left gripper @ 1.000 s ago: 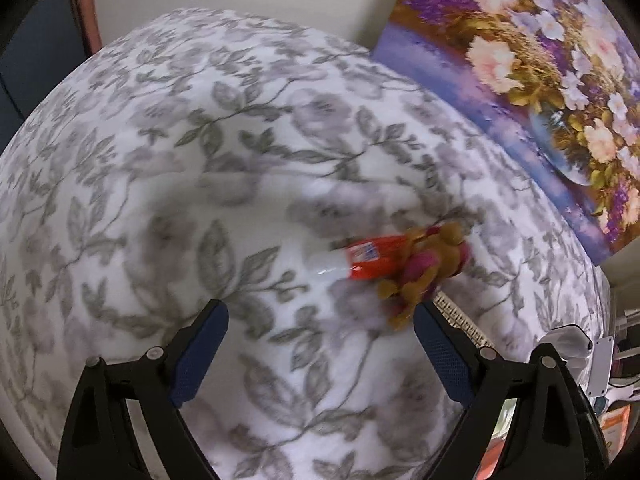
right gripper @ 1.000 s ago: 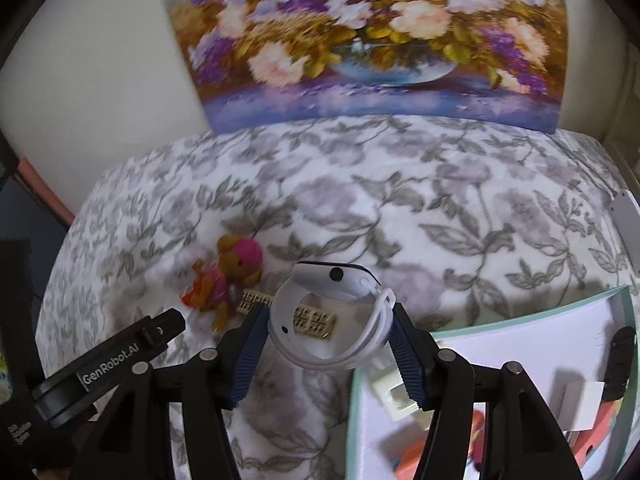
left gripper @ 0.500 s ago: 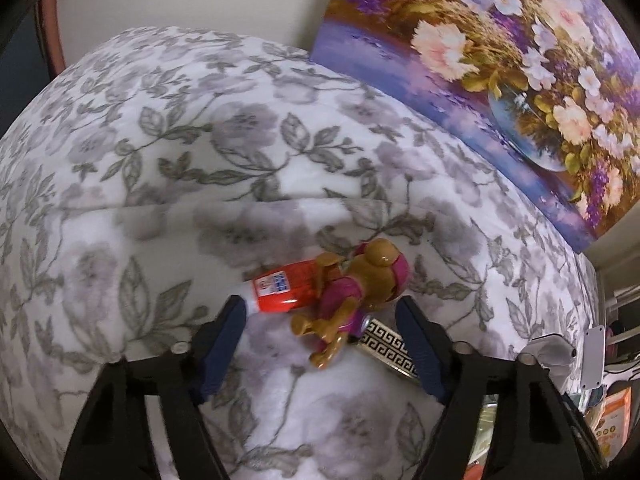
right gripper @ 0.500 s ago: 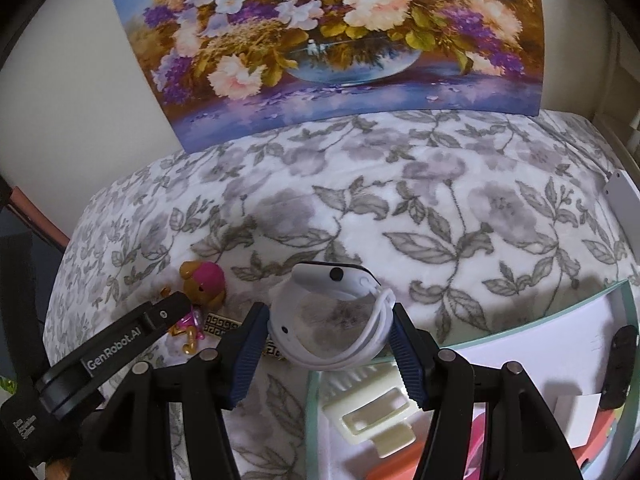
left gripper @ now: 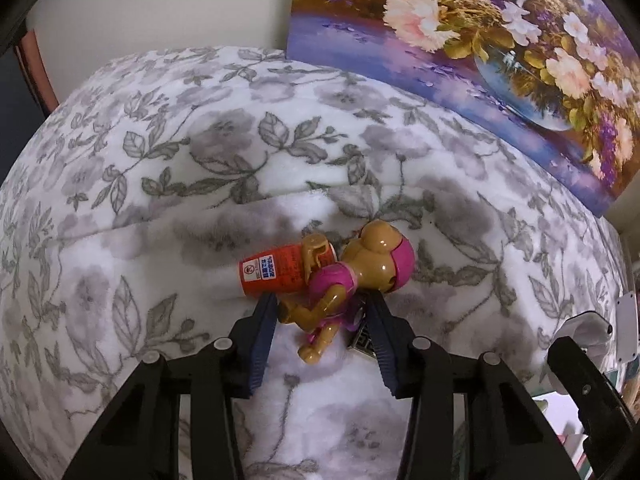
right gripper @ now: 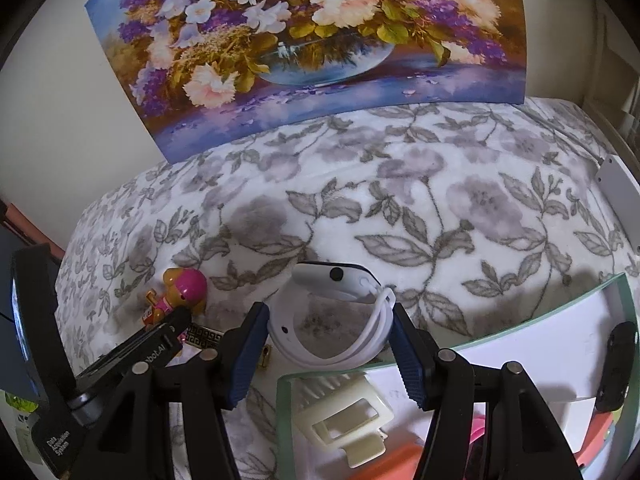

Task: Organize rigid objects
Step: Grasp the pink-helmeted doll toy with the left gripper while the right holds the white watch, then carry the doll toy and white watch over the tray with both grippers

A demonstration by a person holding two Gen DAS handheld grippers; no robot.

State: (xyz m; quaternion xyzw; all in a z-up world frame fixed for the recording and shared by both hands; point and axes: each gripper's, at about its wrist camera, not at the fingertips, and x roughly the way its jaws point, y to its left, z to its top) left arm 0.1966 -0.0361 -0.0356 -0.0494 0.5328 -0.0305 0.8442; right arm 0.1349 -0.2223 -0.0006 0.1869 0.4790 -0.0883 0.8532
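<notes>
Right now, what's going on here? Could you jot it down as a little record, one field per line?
Surface: floral blanket
Backdrop: flower painting against the wall
Left gripper: jaws around the toy dog figure, whether they press it is unclear
Beside the toy: orange tube, touching it
Right gripper: shut on white smartwatch
Container: green-rimmed box, just below the watch
In the box: cream hair clip, among other items

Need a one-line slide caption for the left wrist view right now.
Left gripper straddles a pink-helmeted toy dog lying against an orange tube on the floral blanket.
</notes>
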